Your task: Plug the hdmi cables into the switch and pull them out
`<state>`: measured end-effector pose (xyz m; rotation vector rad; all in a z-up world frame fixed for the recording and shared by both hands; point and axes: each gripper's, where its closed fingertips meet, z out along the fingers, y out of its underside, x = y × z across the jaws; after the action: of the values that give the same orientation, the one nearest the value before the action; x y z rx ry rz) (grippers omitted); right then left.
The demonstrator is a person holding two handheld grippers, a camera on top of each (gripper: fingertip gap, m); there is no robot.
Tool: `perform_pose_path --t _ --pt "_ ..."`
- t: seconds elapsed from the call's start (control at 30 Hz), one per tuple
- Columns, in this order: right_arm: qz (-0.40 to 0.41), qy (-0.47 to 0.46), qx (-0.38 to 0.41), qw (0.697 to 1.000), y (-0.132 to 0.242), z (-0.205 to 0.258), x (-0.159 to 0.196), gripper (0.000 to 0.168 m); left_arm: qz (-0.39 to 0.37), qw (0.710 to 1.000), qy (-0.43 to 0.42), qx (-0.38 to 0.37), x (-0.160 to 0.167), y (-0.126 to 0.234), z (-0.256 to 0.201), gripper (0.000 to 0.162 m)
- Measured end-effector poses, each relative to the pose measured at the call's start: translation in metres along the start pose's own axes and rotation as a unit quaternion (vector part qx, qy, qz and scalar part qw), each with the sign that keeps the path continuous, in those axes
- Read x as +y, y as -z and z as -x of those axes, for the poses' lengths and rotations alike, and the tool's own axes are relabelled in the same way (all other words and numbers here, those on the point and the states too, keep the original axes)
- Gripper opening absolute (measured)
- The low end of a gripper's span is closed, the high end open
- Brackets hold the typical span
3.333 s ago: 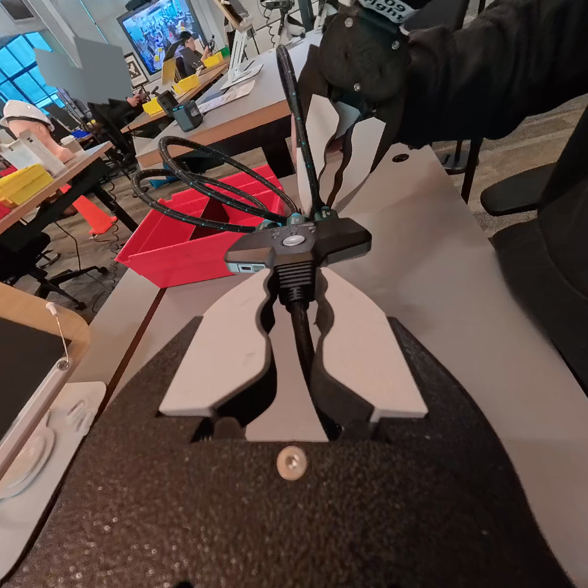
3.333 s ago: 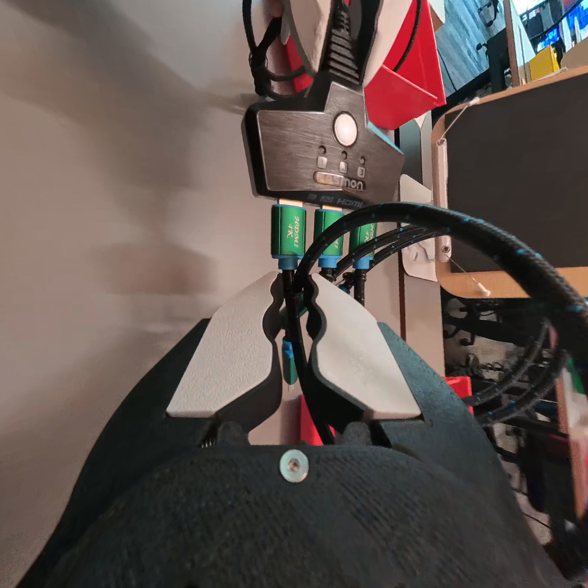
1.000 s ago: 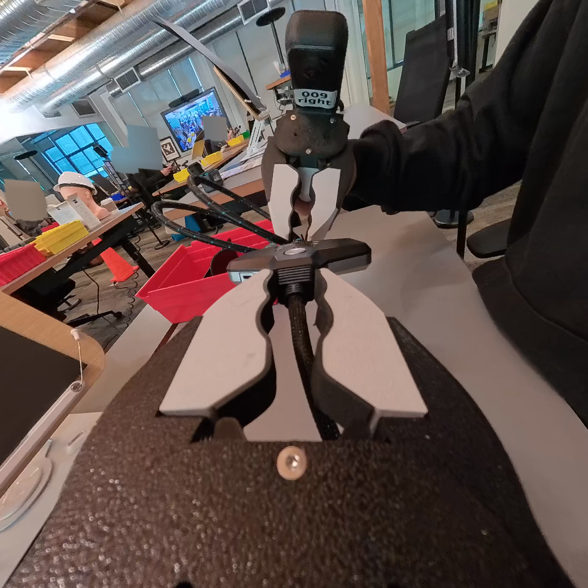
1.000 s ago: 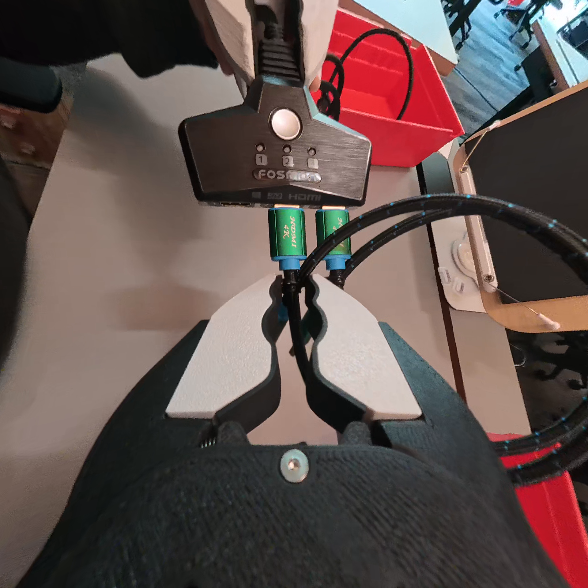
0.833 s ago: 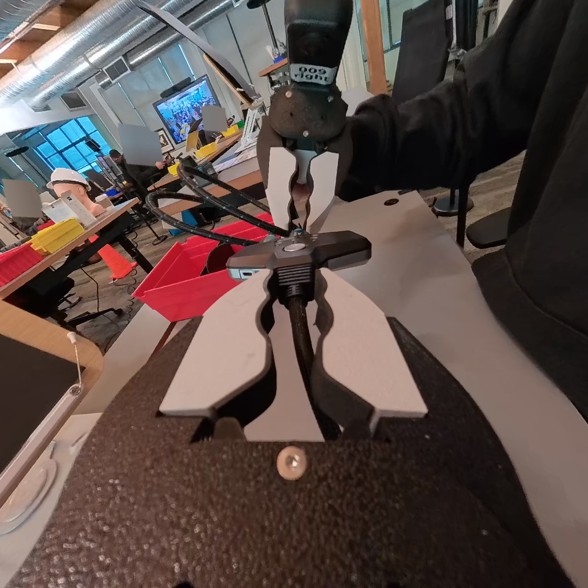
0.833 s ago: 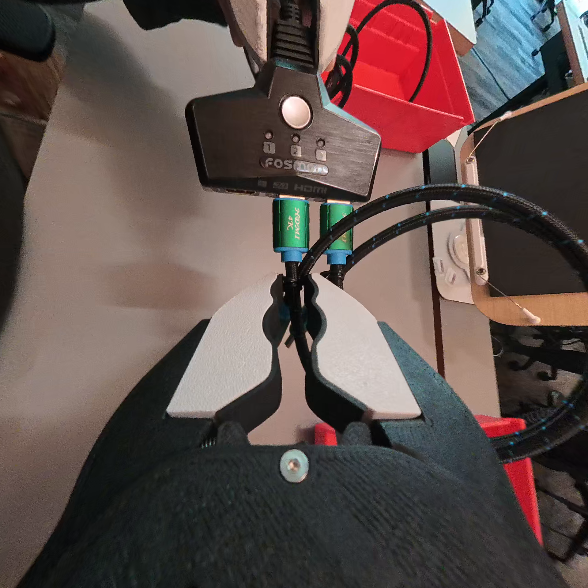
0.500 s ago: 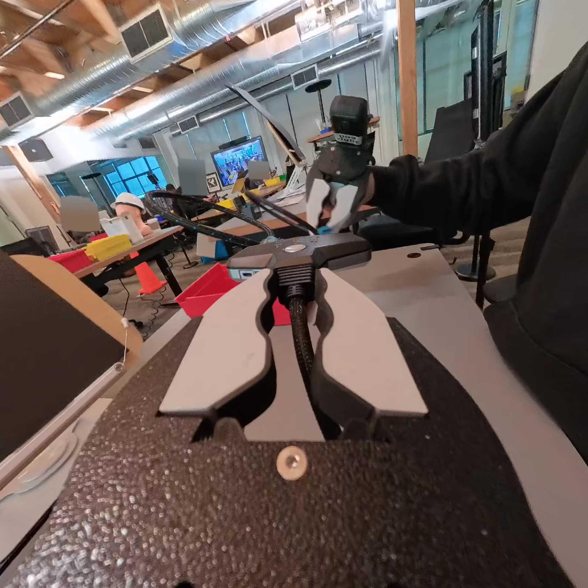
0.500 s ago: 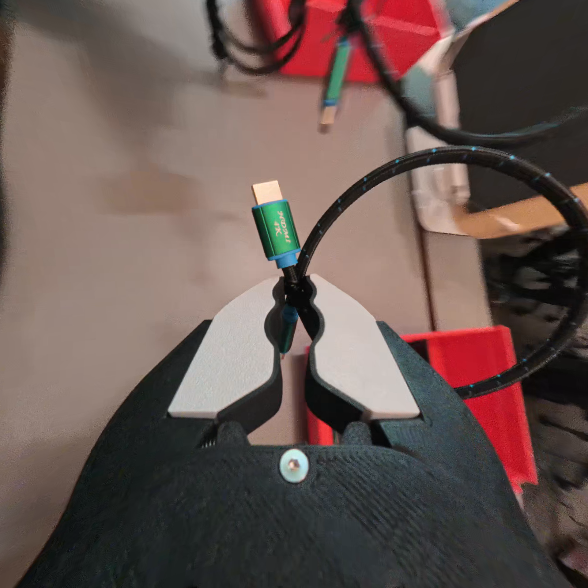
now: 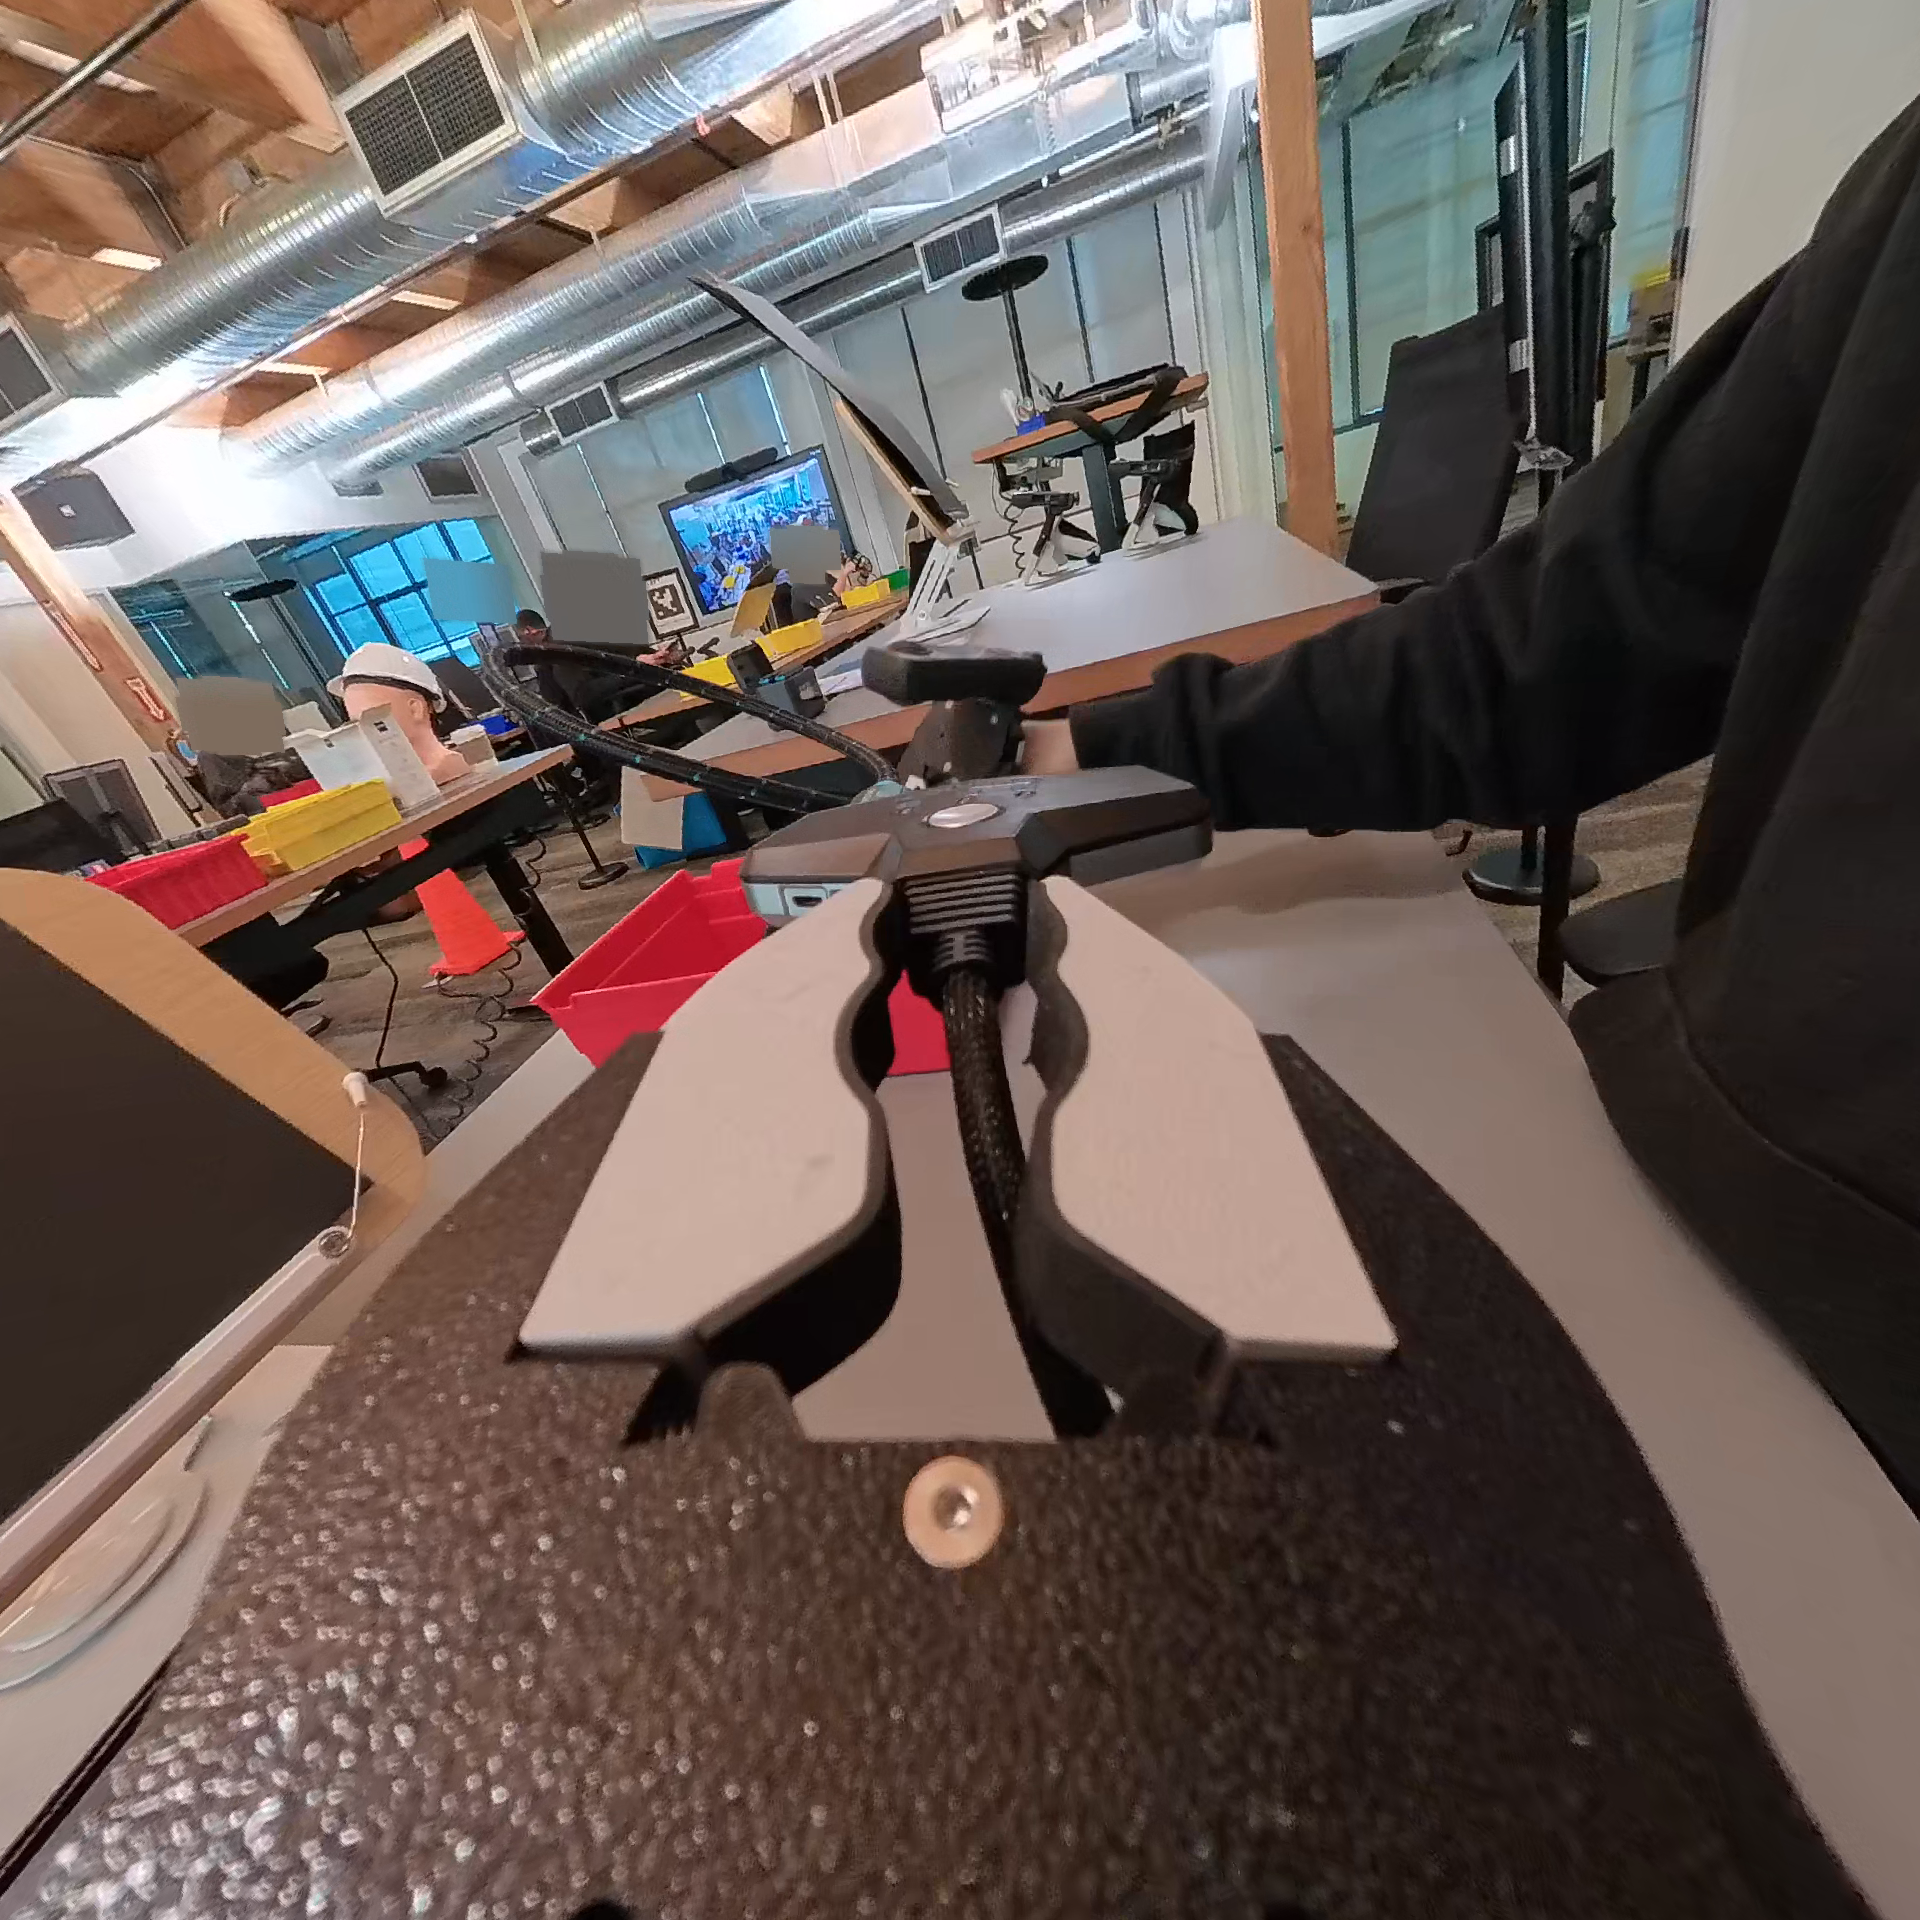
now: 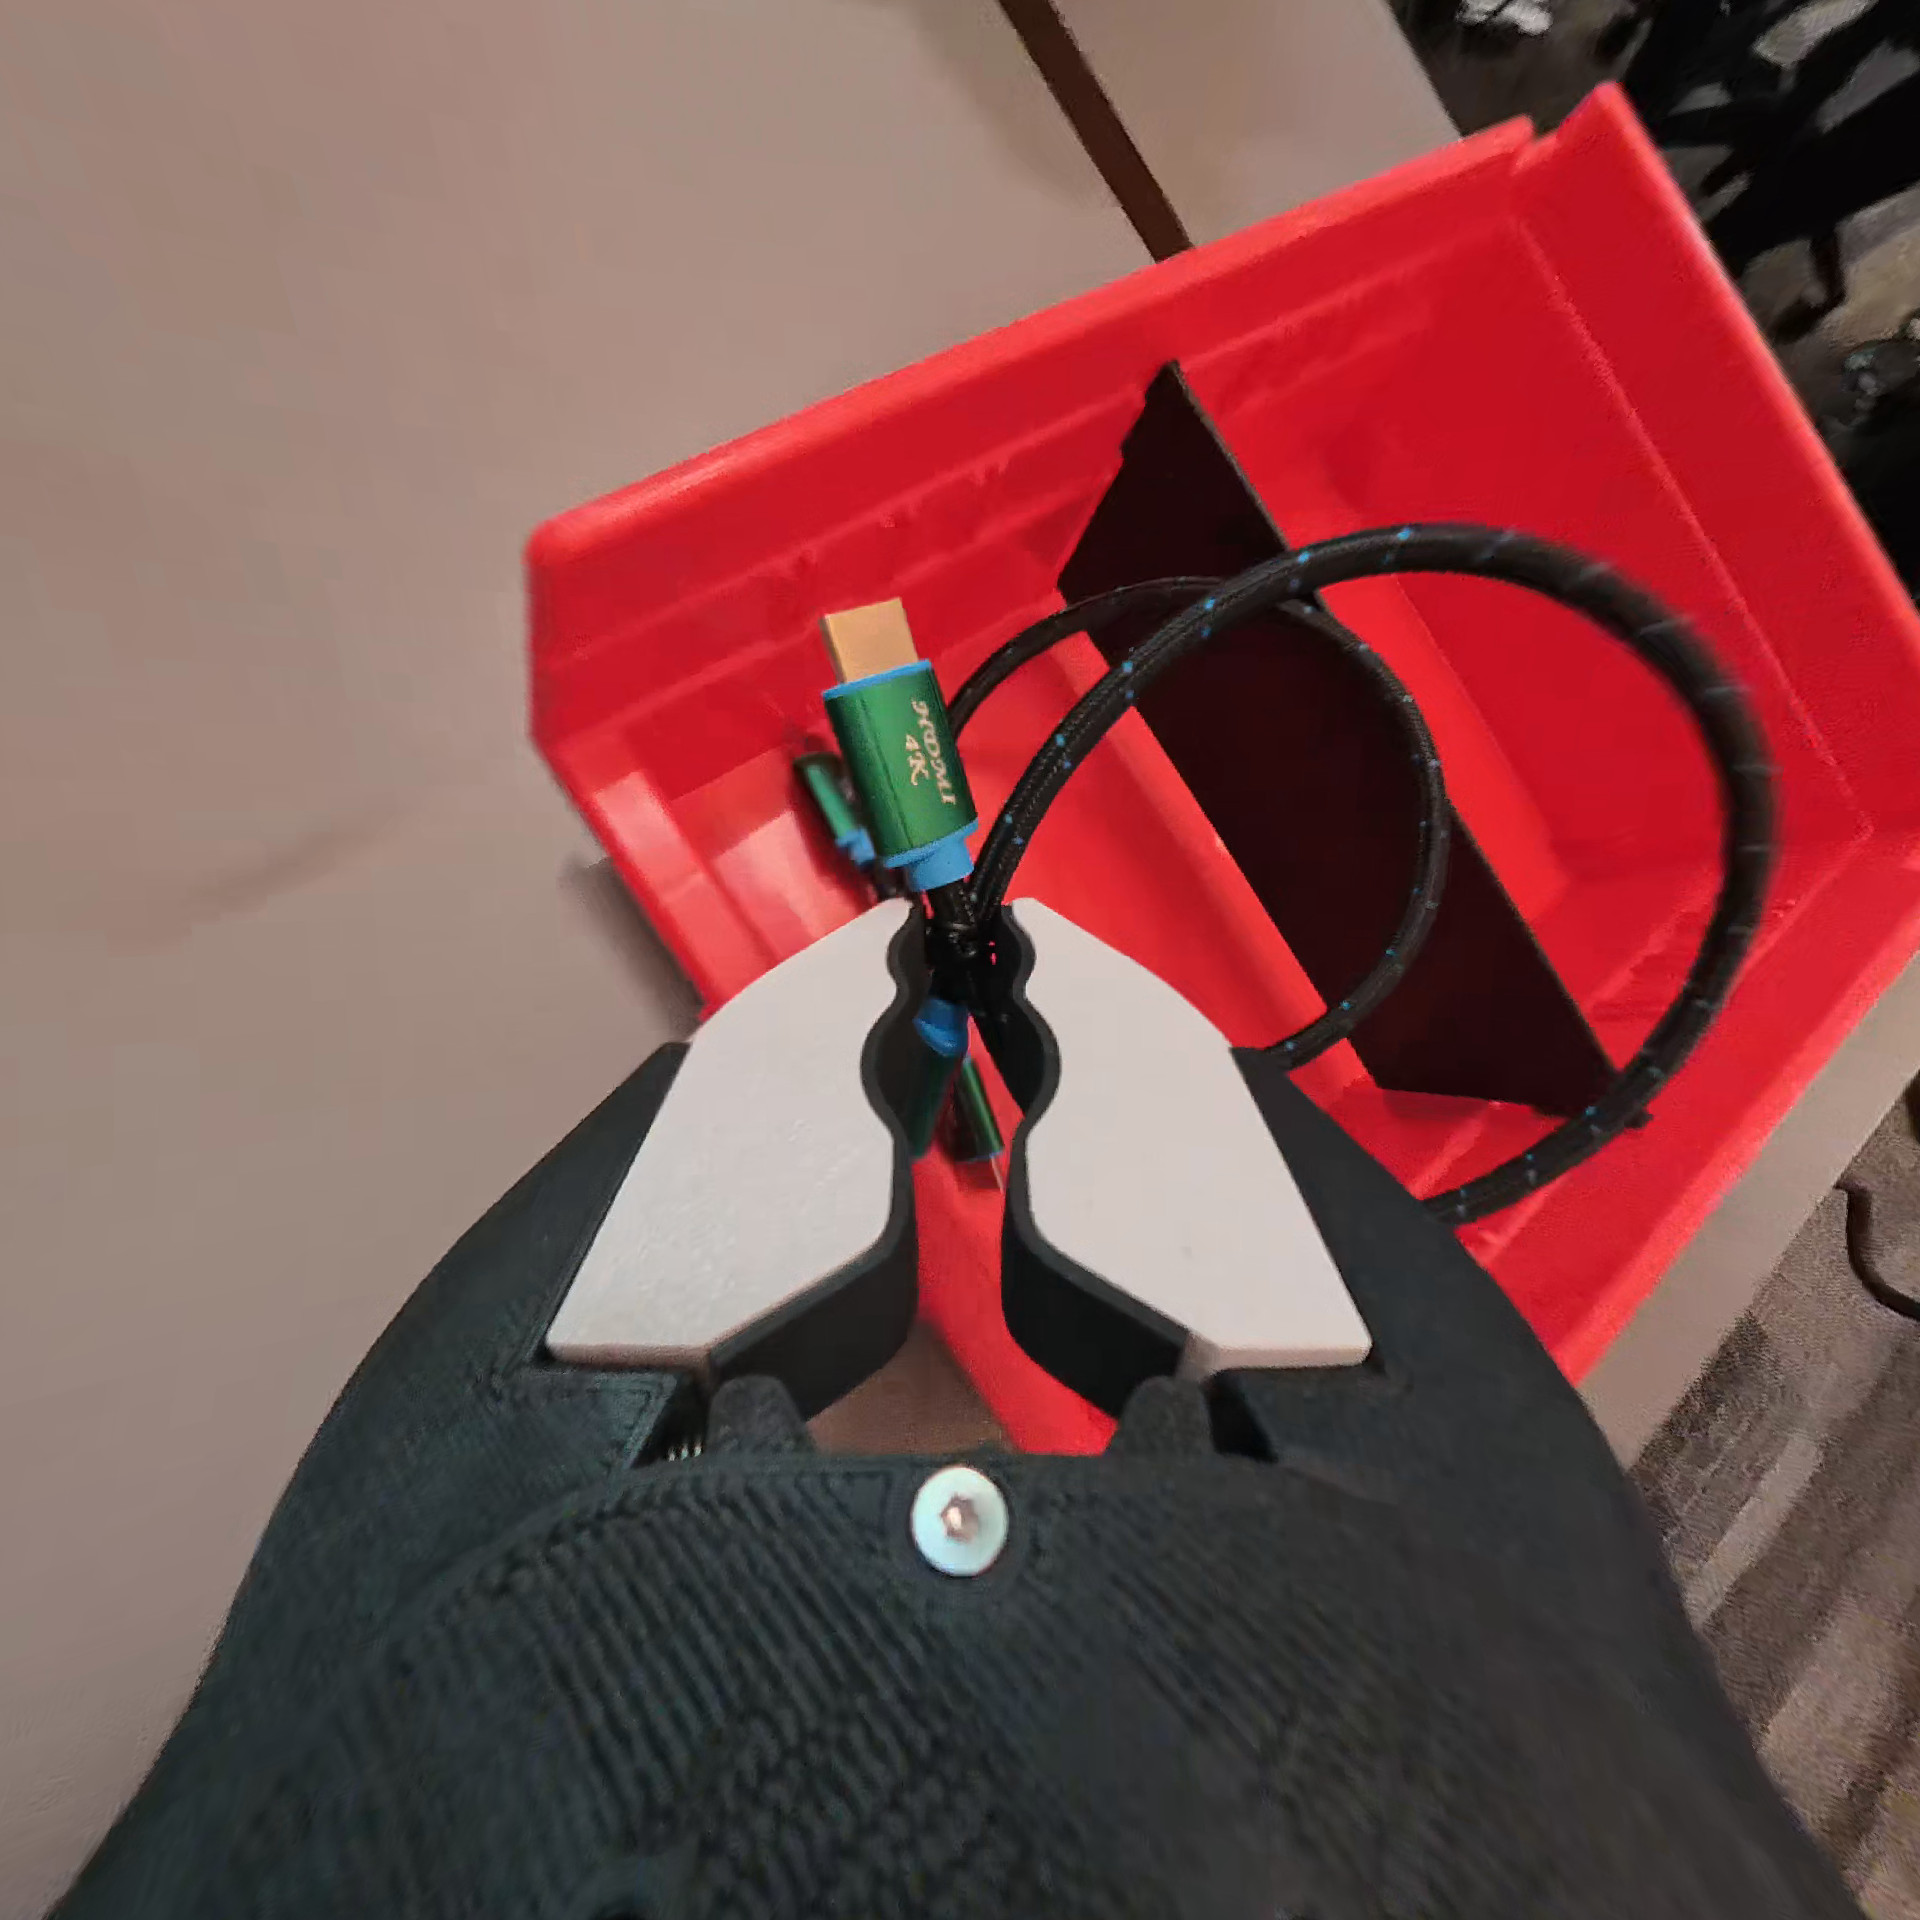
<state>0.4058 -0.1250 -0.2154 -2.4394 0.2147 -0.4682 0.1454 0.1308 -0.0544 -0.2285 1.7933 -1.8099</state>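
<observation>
My left gripper (image 9: 961, 920) is shut on the ribbed cable collar of the black HDMI switch (image 9: 977, 831) and holds it level above the grey table (image 9: 1351, 997). My right gripper (image 10: 956, 925) is shut on a black braided HDMI cable (image 10: 1662, 727) just behind its green plug (image 10: 899, 769). The plug is free and points into the red bin (image 10: 1507, 260). The right gripper also shows in the left wrist view (image 9: 956, 727), beyond the switch. A braided cable (image 9: 665, 707) arcs toward the switch's far side; its end is hidden.
The red bin has a black divider (image 10: 1299, 748) and holds another green plug (image 10: 826, 800). It also shows in the left wrist view (image 9: 665, 966). A wood-edged dark panel (image 9: 156, 1091) stands at the left. A dark sleeve (image 9: 1558, 644) reaches across at the right.
My right gripper has pulled the green plug out of the switch and carried it over the red bin. My left gripper still holds the switch and has tilted upward.
</observation>
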Motion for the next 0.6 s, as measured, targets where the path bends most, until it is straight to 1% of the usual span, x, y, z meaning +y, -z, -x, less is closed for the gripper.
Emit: perform_pose_path --t 0.03,0.1,0.13,0.17,0.27,0.33,0.4,0.53,0.6 --pt "-0.008 -0.008 0.005 1.000 -0.007 -0.001 0.000 0.013 0.001 1.000 0.001 0.001 0.000 -0.001 -0.001 0.022" --pt "-0.006 -0.001 -0.022 1.000 -0.017 0.008 0.001 0.016 0.005 1.000 0.002 0.004 0.002 -0.003 -0.002 0.022" --pt "0.003 0.002 -0.023 1.000 -0.020 0.009 0.002 0.026 0.009 1.000 0.002 0.005 0.003 -0.004 -0.002 0.022" --pt "0.012 0.008 -0.021 1.000 -0.021 0.009 0.004 0.032 0.013 1.000 0.002 0.005 0.004 -0.005 -0.002 0.022" --pt "0.012 0.014 -0.023 1.000 -0.014 0.009 -0.001 0.042 0.017 1.000 0.002 0.006 0.005 -0.006 -0.002 0.022" --pt "-0.011 0.003 -0.036 0.999 -0.002 0.012 -0.012 0.043 0.013 1.000 0.002 0.006 0.004 -0.006 -0.001 0.022" --pt "-0.042 0.002 -0.026 0.999 0.012 0.010 -0.025 0.043 0.010 1.000 0.004 0.003 0.004 -0.005 0.001 0.022" --pt "-0.031 0.029 -0.002 0.999 0.037 0.005 -0.027 0.043 0.006 1.000 0.010 0.003 0.005 -0.006 0.003 0.022" --pt "-0.061 0.040 -0.019 0.997 0.052 0.016 -0.040 0.042 0.005 1.000 0.010 0.006 0.005 -0.007 0.002 0.022"
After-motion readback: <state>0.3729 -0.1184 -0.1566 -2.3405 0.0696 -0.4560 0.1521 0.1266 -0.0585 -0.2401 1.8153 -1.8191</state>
